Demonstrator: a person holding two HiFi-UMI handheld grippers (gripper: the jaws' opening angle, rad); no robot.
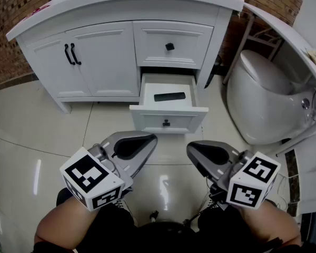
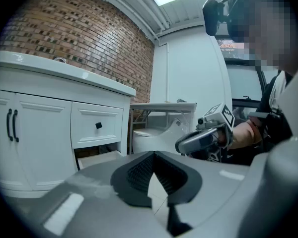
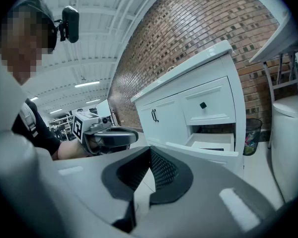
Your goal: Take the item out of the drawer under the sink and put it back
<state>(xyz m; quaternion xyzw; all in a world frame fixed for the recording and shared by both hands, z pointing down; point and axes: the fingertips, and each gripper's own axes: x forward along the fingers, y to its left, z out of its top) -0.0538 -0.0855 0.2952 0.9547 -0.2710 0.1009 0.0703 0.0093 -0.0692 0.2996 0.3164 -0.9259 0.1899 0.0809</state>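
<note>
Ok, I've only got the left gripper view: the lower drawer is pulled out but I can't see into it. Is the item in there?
Observer: Yes. The head view shows a flat black rectangular item lying in the open white lower drawer.
Operator: Are my right tongs holding anything?
Observer: No. The right gripper view shows the right tongs shut, tips together, nothing between them.
Operator: Anything beside the cabinet to avoid?
Observer: A dark mesh waste bin stands between the white cabinet and the white toilet.
</note>
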